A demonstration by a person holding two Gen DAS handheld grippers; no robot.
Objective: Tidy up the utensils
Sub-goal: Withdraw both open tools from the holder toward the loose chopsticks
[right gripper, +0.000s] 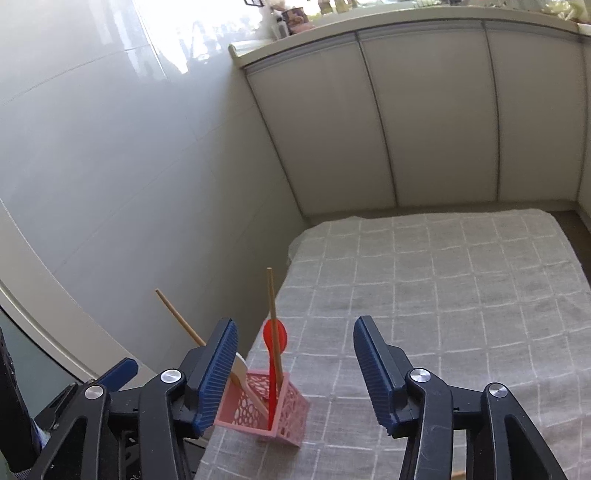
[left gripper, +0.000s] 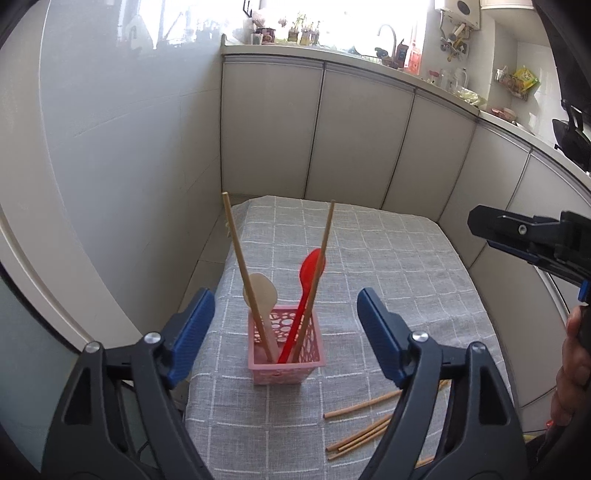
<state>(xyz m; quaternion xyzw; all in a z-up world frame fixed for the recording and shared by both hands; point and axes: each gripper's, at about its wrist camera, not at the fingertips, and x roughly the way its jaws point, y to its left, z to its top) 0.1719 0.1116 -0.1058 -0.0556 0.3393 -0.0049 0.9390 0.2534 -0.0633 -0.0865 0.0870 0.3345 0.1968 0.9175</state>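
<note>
1. Utensils mostly sorted: pink basket (left gripper: 286, 345) sits ahead of and between the left gripper (left gripper: 286, 332) jaws, holding a red spoon (left gripper: 308, 291), a pale spoon (left gripper: 260, 291) and two chopsticks (left gripper: 243, 273) standing on end
2. Sticks lean apart against opposite basket walls, spoons bowl-up; likely dropped in handle first so the holder keeps them upright
3. Left gripper released, blue pads wide apart, nothing between them touching; basket only framed by them
4. Right gripper (right gripper: 295, 373) also released and empty; basket lies low and just beside its left pad, which hides part of the pale spoon
5. Loose chopsticks (left gripper: 362, 428) lie flat on the cloth, below the left gripper's right jaw and partly hidden by it; judged the remaining work
6. Next pick probably needs a low, flat pinch on one thin stick; sticks lie bunched, so grabbing two is a risk
7. Surface: grey checked tablecloth (right gripper: 443, 295), basket near its left edge
8. Room: kitchen, white cabinet doors (right gripper: 424, 110) beyond the grippers, glossy wall left, cluttered counter with a tap (left gripper: 388, 31) under a bright window
</note>
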